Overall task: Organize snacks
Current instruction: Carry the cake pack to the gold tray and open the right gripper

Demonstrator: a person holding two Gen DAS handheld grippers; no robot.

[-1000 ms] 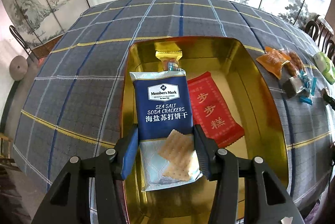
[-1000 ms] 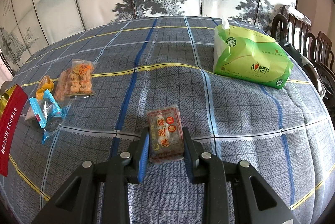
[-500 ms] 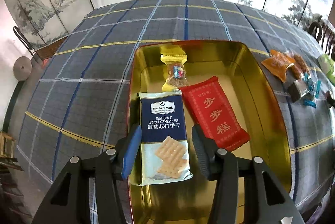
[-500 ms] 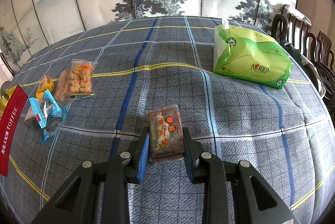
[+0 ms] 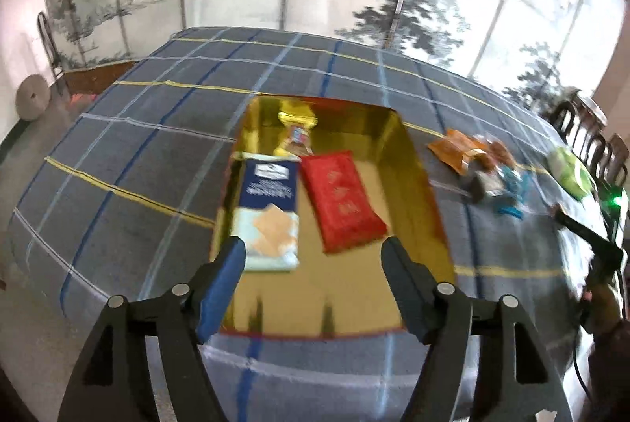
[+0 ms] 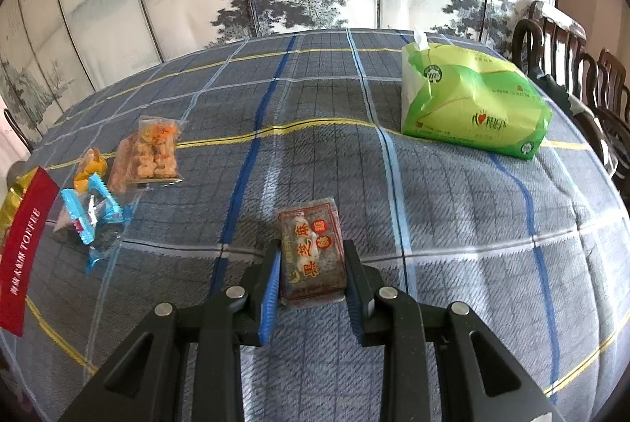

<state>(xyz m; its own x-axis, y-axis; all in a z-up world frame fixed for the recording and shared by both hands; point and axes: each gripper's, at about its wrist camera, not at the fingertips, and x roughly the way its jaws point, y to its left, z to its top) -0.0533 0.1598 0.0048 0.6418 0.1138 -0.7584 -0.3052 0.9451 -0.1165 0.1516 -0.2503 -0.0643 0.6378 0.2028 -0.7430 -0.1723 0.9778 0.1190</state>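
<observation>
My right fingers (image 6: 311,266) pinch the sesame cake packet (image 6: 311,250) by its long sides, low over the surface (image 6: 453,209); it feels light, firm, crumbly under slick film. Red characters show, unreadable to me. My left fingers (image 5: 313,254) hang spread, empty, above the gold tin (image 5: 417,185), whose red edge reads "TOFFEE".
</observation>
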